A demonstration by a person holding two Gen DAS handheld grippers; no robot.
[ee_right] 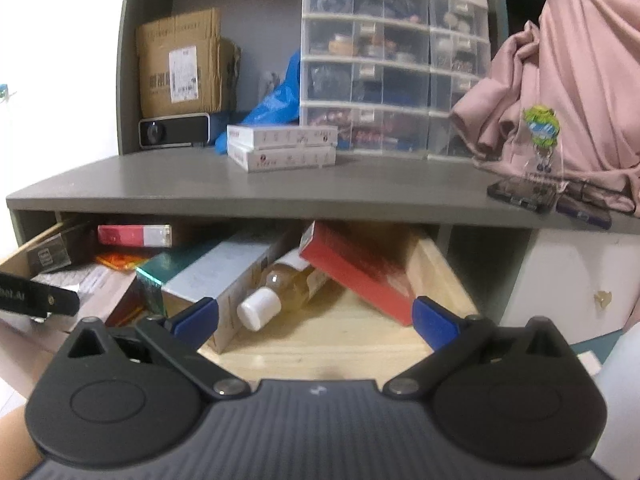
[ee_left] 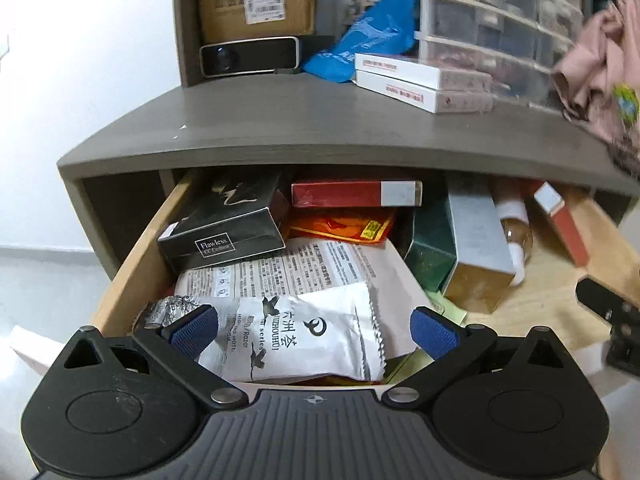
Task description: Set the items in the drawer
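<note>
The wooden drawer (ee_left: 132, 268) stands pulled out under the grey desk (ee_left: 280, 120). It holds a black box (ee_left: 224, 220), a red box (ee_left: 352, 194), a silver-green box (ee_left: 472, 236), a clear bottle (ee_right: 288, 284), a second red box (ee_right: 356, 272) and a white foil packet (ee_left: 312, 340). My left gripper (ee_left: 314, 334) is open and empty above the packet. My right gripper (ee_right: 316, 320) is open and empty above the drawer's bare right floor (ee_right: 320, 344). Two white boxes (ee_right: 280, 146) lie stacked on the desk.
On the desk stand a cardboard box (ee_right: 180, 64), a small projector (ee_right: 172, 130), a blue bag (ee_right: 276, 100), a clear drawer organiser (ee_right: 396, 60), pink cloth (ee_right: 568, 80) and an acrylic figure stand (ee_right: 536, 152). The desk edge overhangs the drawer's back.
</note>
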